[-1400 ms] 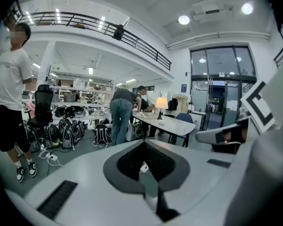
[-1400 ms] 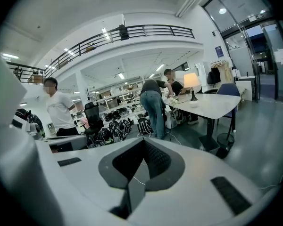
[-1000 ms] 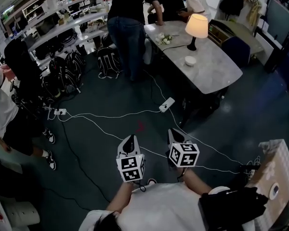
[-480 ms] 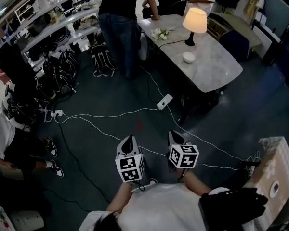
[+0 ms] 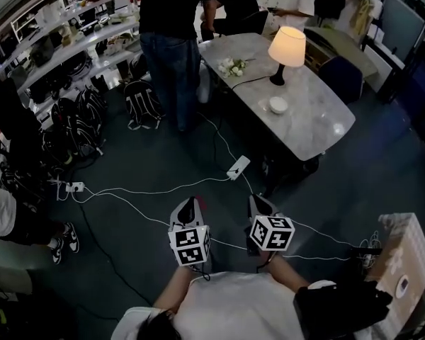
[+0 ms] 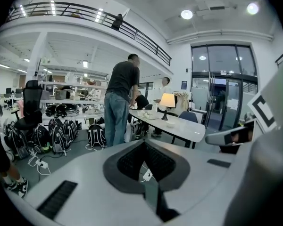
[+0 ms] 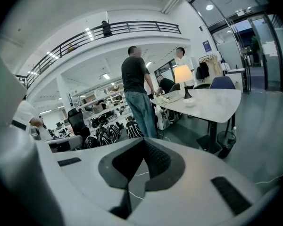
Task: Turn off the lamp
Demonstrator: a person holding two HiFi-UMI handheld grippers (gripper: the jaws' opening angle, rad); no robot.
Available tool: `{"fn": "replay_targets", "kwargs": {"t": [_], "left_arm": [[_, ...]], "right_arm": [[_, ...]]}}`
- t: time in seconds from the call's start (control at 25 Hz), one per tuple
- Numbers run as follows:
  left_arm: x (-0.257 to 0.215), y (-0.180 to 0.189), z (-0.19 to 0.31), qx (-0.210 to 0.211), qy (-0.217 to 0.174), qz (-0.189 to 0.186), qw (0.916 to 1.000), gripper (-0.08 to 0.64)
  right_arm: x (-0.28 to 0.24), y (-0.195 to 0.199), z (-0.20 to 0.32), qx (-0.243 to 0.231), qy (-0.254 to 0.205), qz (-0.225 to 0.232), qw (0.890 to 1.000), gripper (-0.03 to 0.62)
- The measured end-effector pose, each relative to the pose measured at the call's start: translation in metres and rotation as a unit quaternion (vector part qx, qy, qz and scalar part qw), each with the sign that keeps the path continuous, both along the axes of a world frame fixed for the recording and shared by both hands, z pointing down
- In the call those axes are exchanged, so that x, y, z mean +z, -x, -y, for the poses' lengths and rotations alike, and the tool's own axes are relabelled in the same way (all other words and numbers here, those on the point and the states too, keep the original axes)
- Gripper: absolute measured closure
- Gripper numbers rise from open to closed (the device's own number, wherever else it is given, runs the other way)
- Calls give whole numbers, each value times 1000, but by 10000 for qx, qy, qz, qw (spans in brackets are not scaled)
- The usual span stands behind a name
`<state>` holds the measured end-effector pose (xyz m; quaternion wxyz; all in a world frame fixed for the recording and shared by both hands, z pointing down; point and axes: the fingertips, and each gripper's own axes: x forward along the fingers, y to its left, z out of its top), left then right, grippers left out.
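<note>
The lamp (image 5: pixel 287 44), with a cream shade on a dark stem, stands lit on the far part of a marble table (image 5: pixel 319 122). It also shows small and distant in the left gripper view (image 6: pixel 167 100) and the right gripper view (image 7: pixel 182 74). My left gripper (image 5: pixel 189 204) and right gripper (image 5: pixel 258 201) are held side by side above the dark floor, well short of the table. Both point toward it. In the left gripper view the gripper (image 6: pixel 144 142) has its jaws closed at the tips, with nothing held. The right gripper (image 7: pixel 142 141) is likewise shut and empty.
A white bowl (image 5: pixel 278 105) and a bunch of flowers (image 5: pixel 234 66) lie on the table. A standing person (image 5: pixel 171 34) is at its near-left corner, and others sit behind. A power strip (image 5: pixel 237 167) and white cables cross the floor ahead. Backpacks (image 5: pixel 81 119) line the shelves on the left.
Both grippers have moved forward together toward the table. The power strip and the table now lie nearer, and the lamp is still lit.
</note>
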<state>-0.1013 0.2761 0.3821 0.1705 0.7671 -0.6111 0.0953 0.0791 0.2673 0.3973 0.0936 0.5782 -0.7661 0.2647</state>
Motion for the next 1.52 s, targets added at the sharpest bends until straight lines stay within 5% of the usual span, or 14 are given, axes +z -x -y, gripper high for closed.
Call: {"fn": "replay_targets", "kwargs": {"t": [0.8,1.52], "left_arm": [[4,52,175,617,12,77,9981,569],[23,67,214,733,174,-190,9970,569]], "right_arm": [[4,40,152,723,34,26,9974,592],[18,48,177,974,268,-158,9948,592]]}}
